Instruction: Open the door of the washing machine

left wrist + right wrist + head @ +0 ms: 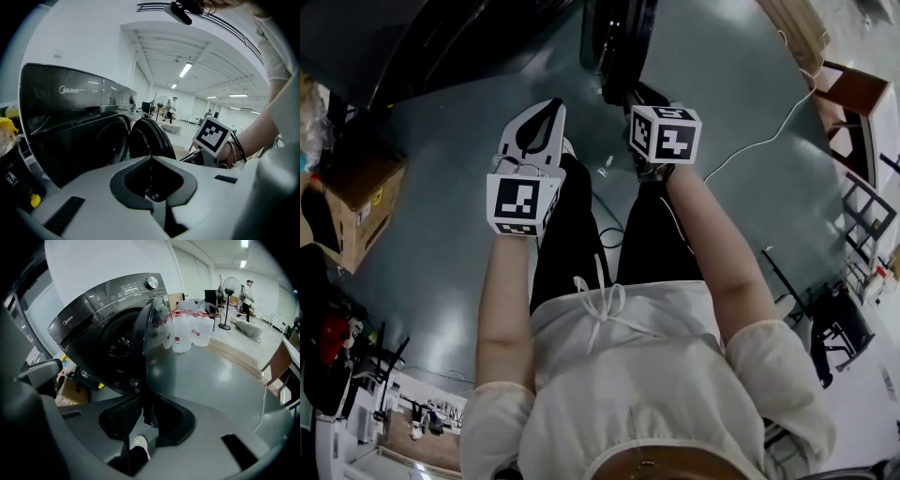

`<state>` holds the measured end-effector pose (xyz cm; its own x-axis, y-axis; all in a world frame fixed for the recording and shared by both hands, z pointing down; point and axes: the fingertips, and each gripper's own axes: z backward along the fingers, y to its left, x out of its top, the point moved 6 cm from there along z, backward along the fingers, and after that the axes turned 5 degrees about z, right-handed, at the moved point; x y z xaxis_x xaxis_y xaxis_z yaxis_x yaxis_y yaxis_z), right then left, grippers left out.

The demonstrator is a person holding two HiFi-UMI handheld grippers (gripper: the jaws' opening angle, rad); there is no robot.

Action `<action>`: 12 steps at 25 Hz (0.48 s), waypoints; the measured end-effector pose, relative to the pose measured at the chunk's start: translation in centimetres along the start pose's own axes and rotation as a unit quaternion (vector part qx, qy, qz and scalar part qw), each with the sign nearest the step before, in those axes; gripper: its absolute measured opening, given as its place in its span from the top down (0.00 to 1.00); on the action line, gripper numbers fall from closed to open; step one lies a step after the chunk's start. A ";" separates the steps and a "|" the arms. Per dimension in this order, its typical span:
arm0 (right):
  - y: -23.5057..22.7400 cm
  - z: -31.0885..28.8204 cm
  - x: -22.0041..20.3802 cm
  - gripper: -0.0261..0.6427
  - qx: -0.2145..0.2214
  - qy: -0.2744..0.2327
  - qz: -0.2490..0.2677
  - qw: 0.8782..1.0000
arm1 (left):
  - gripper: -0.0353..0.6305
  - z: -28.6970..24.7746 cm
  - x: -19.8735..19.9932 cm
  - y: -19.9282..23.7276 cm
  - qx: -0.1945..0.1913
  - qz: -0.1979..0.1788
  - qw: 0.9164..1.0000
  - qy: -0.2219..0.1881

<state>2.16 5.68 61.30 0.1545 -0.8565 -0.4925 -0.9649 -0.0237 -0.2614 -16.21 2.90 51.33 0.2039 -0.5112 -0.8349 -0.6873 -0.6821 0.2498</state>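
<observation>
W/ right tool (147, 411) narrow, pinching rim of the door (157, 348), which stands partway open off the Midea washing machine (93, 315), pull along hinge arc w/o twisting; left tool (151, 161) closed, empty.

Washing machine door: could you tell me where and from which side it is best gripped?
Grip the free rim of the door, coming edge-on from the front: it stands ajar, leaving that thin edge exposed. The right hand-held gripper seems clamped there.
</observation>
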 end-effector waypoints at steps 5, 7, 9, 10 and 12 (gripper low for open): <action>-4.9 1.8 -0.2 0.84 -0.012 0.002 0.016 1.000 | 0.91 -2.9 1.1 -3.3 -0.010 -0.004 1.000 -0.004; -6.8 2.5 -0.1 0.84 -0.015 0.004 0.019 1.000 | 0.91 -4.1 1.8 -4.6 -0.015 -0.003 1.000 -0.005; -9.0 3.2 0.2 0.84 -0.022 0.007 0.023 0.999 | 0.91 -5.4 2.5 -5.9 -0.022 -0.004 1.000 -0.005; -10.1 3.5 0.3 0.84 -0.027 0.009 0.026 0.999 | 0.91 -6.1 2.8 -6.6 -0.025 -0.008 1.000 -0.007; -12.4 4.0 0.5 0.85 -0.034 0.012 0.032 0.999 | 0.91 -7.5 3.5 -7.9 -0.034 -0.015 0.999 -0.011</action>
<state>15.10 7.57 60.97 0.0878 -0.8694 -0.4862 -0.9851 -0.0033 -0.1720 -4.83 2.63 50.12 0.2080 -0.4780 -0.8534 -0.6315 -0.7319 0.2560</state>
